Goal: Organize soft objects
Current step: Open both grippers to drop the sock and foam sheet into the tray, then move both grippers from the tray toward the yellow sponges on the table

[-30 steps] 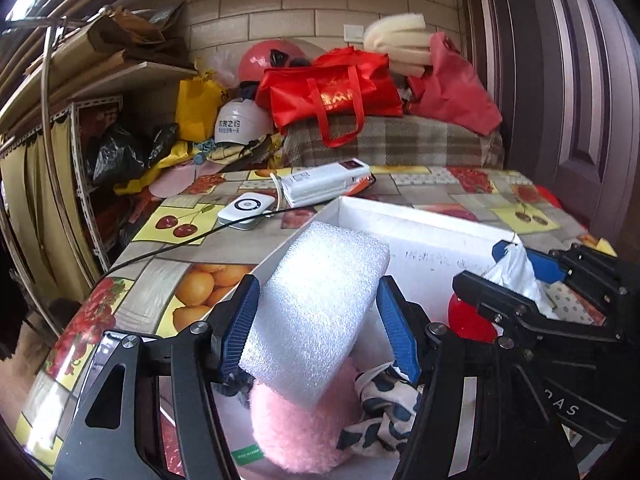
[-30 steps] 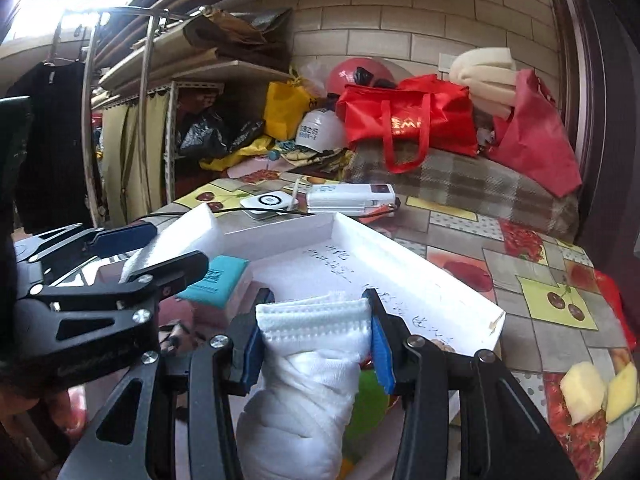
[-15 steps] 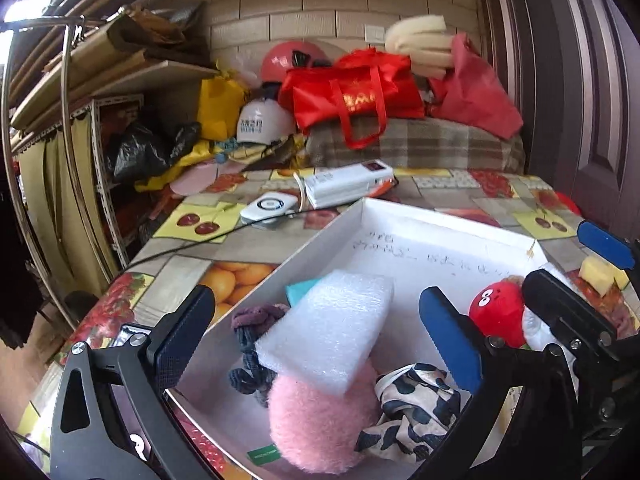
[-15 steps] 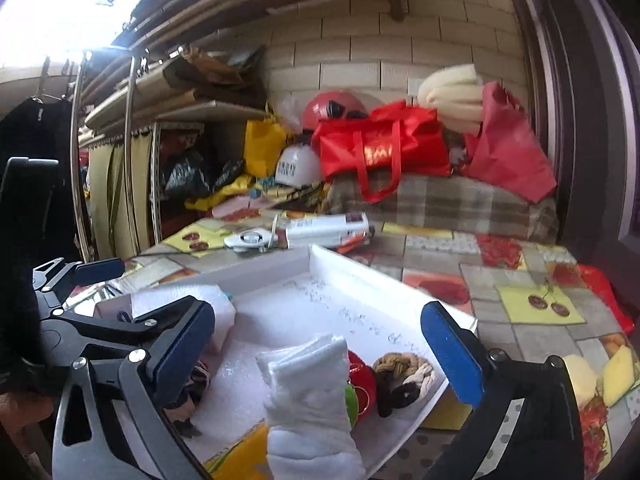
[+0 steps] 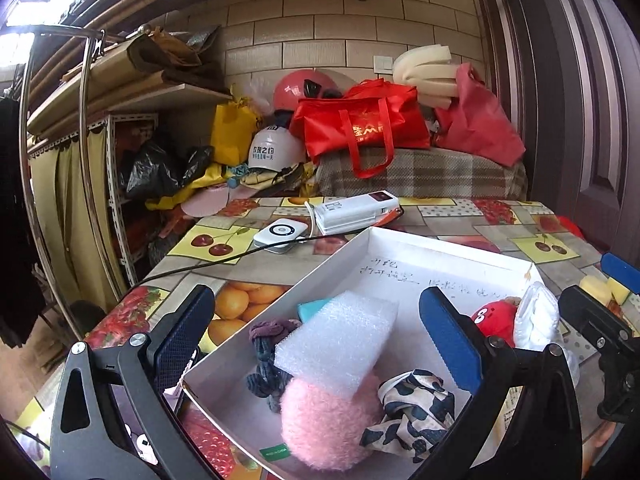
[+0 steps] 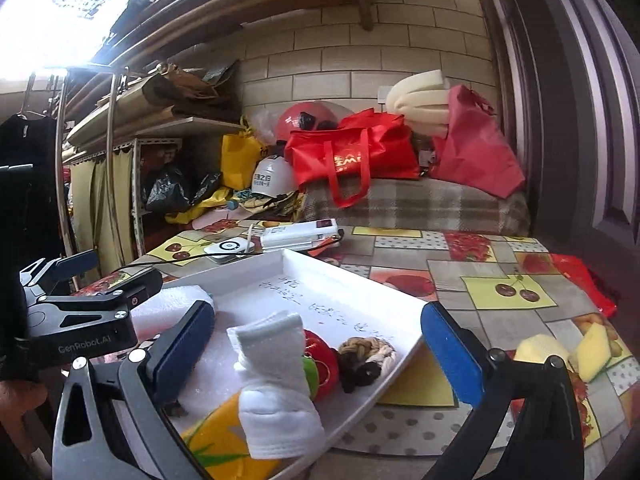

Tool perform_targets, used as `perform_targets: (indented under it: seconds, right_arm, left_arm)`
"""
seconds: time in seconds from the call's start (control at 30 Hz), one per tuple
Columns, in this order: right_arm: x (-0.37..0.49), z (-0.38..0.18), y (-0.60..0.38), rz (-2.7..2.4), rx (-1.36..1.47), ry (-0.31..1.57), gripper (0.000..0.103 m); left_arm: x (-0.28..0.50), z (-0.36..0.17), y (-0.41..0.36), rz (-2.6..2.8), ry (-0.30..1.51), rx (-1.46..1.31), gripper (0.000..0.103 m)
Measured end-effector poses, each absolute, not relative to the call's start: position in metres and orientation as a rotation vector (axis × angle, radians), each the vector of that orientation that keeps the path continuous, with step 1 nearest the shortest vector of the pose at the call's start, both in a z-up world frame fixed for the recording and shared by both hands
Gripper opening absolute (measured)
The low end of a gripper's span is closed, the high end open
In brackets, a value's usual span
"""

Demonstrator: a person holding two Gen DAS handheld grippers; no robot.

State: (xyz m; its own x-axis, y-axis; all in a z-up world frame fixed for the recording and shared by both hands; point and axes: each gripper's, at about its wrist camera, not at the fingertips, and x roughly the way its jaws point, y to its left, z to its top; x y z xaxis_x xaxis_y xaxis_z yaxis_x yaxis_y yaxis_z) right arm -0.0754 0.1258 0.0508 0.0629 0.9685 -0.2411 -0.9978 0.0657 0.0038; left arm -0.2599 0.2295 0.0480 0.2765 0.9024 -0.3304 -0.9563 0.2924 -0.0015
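Note:
A white box [image 5: 334, 254] stands on the fruit-print table. Inside it a white foam block [image 5: 336, 340] rests on a pink fluffy ball [image 5: 328, 424], beside a spotted cloth [image 5: 412, 412], a dark scrunchie [image 5: 266, 356] and a teal pad [image 5: 316, 306]. My left gripper [image 5: 316, 340] stands wide open around the block, its pads well clear of it. In the right wrist view a rolled white sock [image 6: 276, 380] lies in the box against a red plush toy [image 6: 322, 360] and a braided hair tie [image 6: 368, 354]. My right gripper [image 6: 320, 348] is also wide open, not touching the sock.
Two yellow sponges [image 6: 540, 350] lie on the table right of the box. Behind the box sit a white power bank [image 5: 356, 210], a small white device [image 5: 280, 232] and a black cable. Red bags on a plaid sofa at the back, shelves left, a door right.
Both grippers opened. The left one let go of the foam block, the right one of the white sock, and both things now lie in the box. Both grippers drew back a little.

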Motion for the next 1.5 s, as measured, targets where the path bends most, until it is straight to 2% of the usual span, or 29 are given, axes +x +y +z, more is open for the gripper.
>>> perform_targets:
  seconds: [0.3,0.57,0.83,0.97,1.3,1.5]
  right_arm:
    - [-0.062,0.045,0.121,1.363,-0.245,0.278,0.103]
    - [-0.111,0.018,0.200,1.358,-0.656,0.312,0.103]
    - [-0.103,0.041,0.155,1.381,-0.387,0.131,0.103]
    - [-0.077,0.045,0.129,1.352,-0.280,0.180,0.103]
    - [0.004,0.046,0.078,1.182,-0.249,0.249,0.103]
    - [0.094,0.040,0.035,1.029,-0.162,0.396,0.103]
  left_arm:
    - [-0.260,0.047,0.229,1.261,0.293,-0.221,0.103]
    - [-0.260,0.046,0.229,1.261,0.291,-0.221,0.103]
    - [-0.259,0.047,0.230,1.262,0.288,-0.213,0.103]
    - [-0.260,0.048,0.225,1.265,0.265,-0.193,0.103]
    - [-0.259,0.048,0.206,1.179,0.225,-0.222,0.103]
    - [-0.218,0.052,0.150,0.956,0.249,-0.169,0.103]
